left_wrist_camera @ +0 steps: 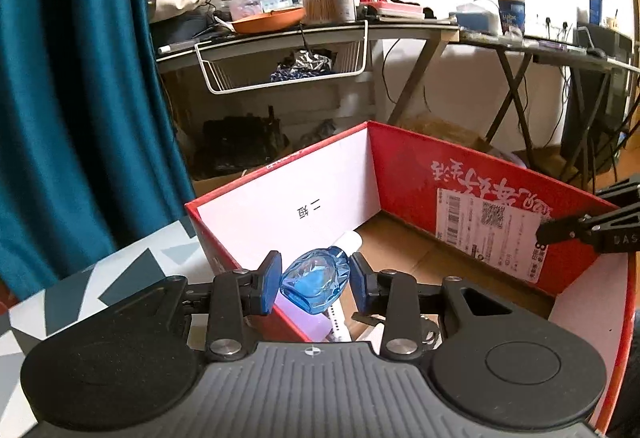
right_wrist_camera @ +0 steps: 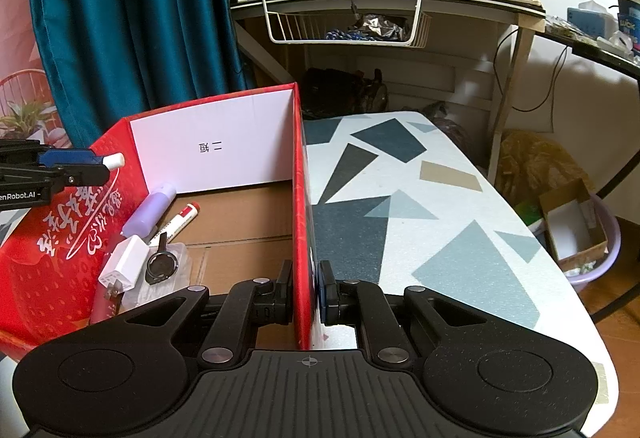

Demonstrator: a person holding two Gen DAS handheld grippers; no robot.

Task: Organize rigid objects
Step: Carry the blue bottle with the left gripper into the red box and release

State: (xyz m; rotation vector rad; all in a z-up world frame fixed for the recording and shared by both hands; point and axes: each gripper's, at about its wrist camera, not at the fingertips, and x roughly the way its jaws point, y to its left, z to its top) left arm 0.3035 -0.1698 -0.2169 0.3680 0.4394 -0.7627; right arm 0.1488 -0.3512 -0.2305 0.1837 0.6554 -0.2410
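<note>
With the red box [right_wrist_camera: 301, 197] wall pinched shut in the right tongs [right_wrist_camera: 306, 292], the blue bottle [left_wrist_camera: 316, 280], gripped by the part-open left tongs [left_wrist_camera: 314, 284], is held over the box at its nine-o'clock side, and a lowering and release inside is judged next.

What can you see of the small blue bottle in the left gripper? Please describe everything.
The small blue bottle looks like clear, faceted blue plastic with a white cap. It lies tilted between the pads of the left gripper, which press on its two sides, cap pointing away, above the open red box.
</note>
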